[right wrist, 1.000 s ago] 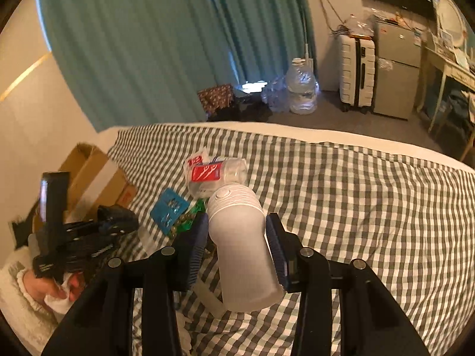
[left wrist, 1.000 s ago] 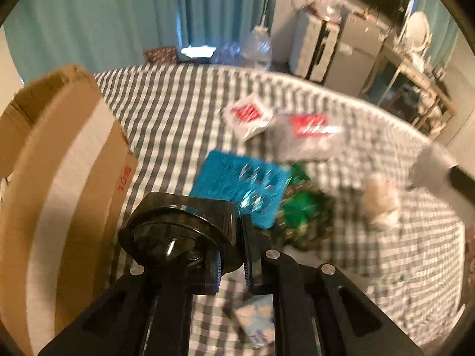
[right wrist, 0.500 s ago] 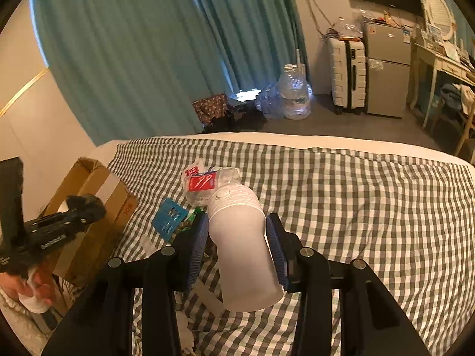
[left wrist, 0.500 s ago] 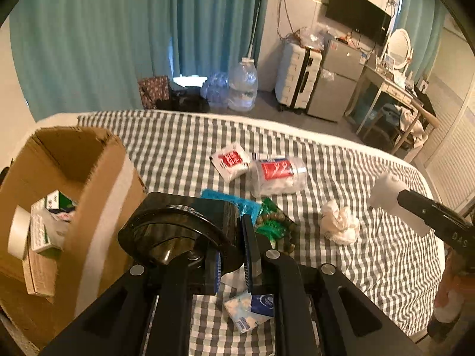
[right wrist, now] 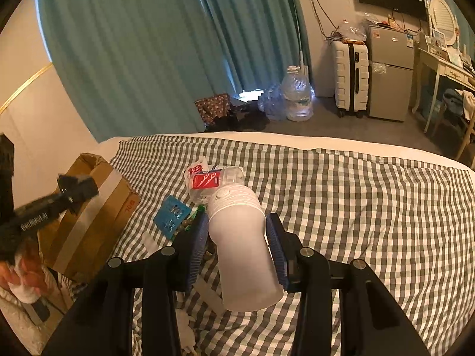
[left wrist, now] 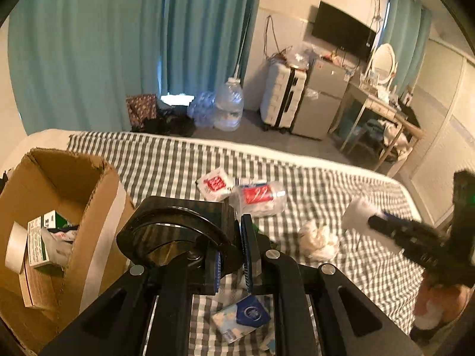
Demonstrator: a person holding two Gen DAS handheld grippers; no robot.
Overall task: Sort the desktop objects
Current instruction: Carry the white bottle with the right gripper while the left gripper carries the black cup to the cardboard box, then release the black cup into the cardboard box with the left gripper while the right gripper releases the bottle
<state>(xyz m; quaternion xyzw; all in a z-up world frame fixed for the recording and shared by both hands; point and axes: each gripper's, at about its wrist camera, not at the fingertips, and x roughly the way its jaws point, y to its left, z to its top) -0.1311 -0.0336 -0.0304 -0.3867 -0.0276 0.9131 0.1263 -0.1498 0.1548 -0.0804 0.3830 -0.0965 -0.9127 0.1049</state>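
Right gripper: ribbed blue pads clamped on a frosted white plastic bottle, smooth, cylindrical, held above the checked cloth. Left gripper: jaws nearly together, pinching a glossy black round-rimmed case beside the open corrugated box.

Hanging across the back wall: long teal pleated curtains, daylight leaking in at floor level. Standing on grey carpet: white ribbed hard-shell suitcase, small silver two-door fridge, cream dressing table. Mounted above: black flat-screen television.
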